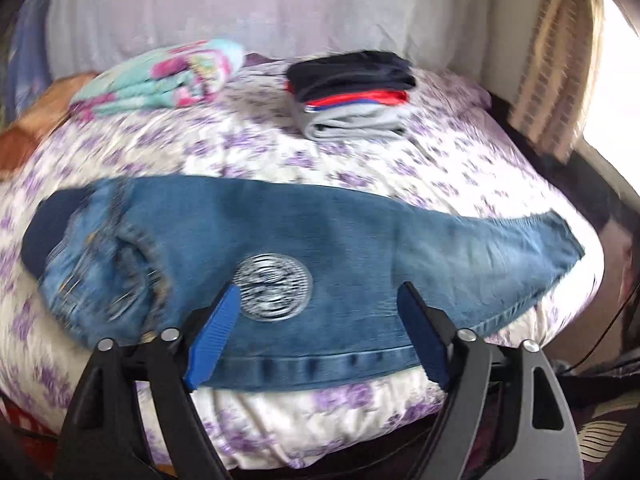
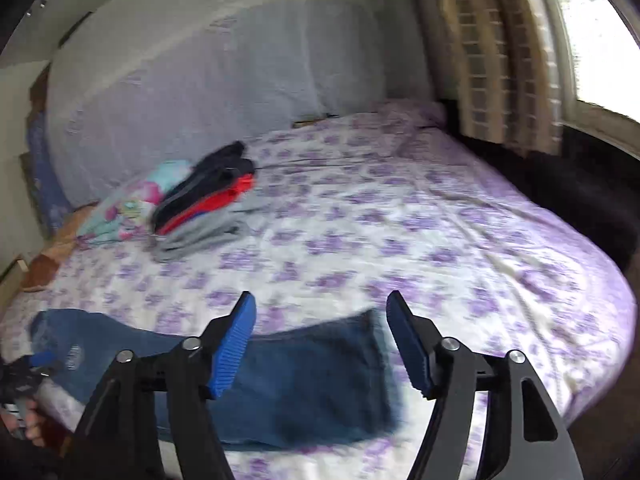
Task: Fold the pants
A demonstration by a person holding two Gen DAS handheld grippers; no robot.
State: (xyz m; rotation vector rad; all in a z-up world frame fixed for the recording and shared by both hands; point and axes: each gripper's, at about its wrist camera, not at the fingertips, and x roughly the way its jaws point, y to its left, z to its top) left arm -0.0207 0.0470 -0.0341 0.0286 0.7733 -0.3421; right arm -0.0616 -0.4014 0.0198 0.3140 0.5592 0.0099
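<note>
Blue denim pants (image 1: 320,248) lie flat across the near edge of the bed, one leg folded onto the other, waist at the left, leg ends at the right, a round printed patch on the thigh. My left gripper (image 1: 320,304) is open and empty, just above the pants' near edge. In the right wrist view the pants (image 2: 304,384) lie below my right gripper (image 2: 320,316), which is open and empty above the leg end. The left gripper shows small at the far left (image 2: 36,364).
The bed (image 2: 440,240) has a white sheet with purple flowers. A stack of folded clothes (image 1: 352,92) sits at the far middle, a folded turquoise and pink cloth (image 1: 160,80) to its left. A curtain and window (image 2: 520,52) are at the right.
</note>
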